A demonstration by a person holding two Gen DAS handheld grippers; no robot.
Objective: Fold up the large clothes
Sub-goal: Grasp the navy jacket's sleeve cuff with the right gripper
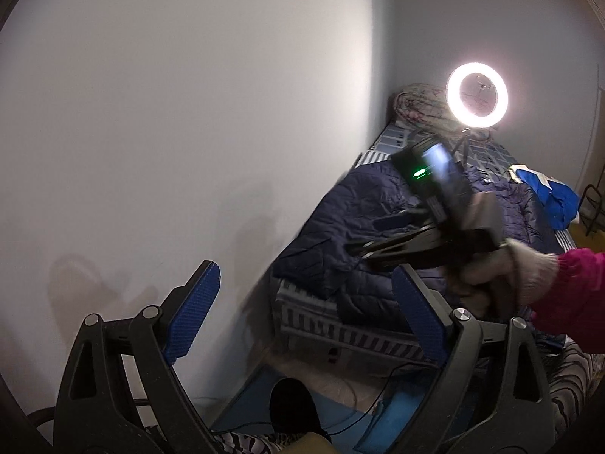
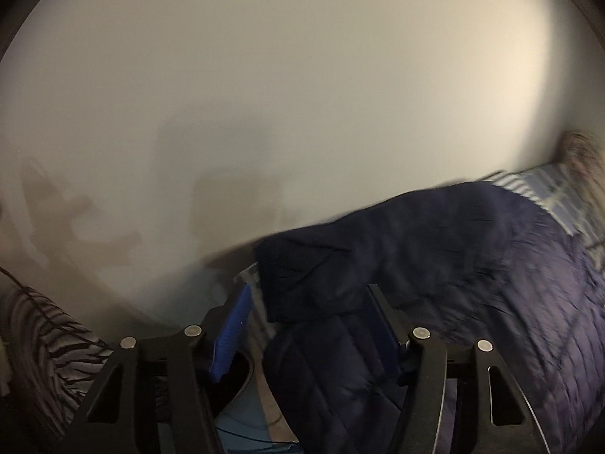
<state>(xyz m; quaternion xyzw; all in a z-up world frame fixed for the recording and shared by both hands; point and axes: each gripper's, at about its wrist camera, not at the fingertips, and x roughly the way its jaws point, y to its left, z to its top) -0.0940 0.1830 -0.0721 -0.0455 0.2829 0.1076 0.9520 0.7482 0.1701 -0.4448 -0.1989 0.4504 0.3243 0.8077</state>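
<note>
A large dark navy quilted jacket (image 1: pixel 382 204) lies spread on the bed, one sleeve end hanging near the bed's near edge; it also shows in the right wrist view (image 2: pixel 435 249). My left gripper (image 1: pixel 306 302) is open and empty, held up off the near end of the bed. My right gripper (image 2: pixel 310 310) is open, its blue pads either side of the jacket's near edge, nothing clamped. In the left wrist view the right gripper (image 1: pixel 363 247) hovers over the jacket, held by a gloved hand (image 1: pixel 529 276).
The bed (image 1: pixel 340 325) with a blue-striped sheet stands against a white wall (image 1: pixel 189 113). A lit ring light (image 1: pixel 477 95) stands on the bed's far end beside a rolled blanket (image 1: pixel 416 106). A blue garment (image 1: pixel 552 193) lies at the right. Cables run on the floor (image 1: pixel 340 382).
</note>
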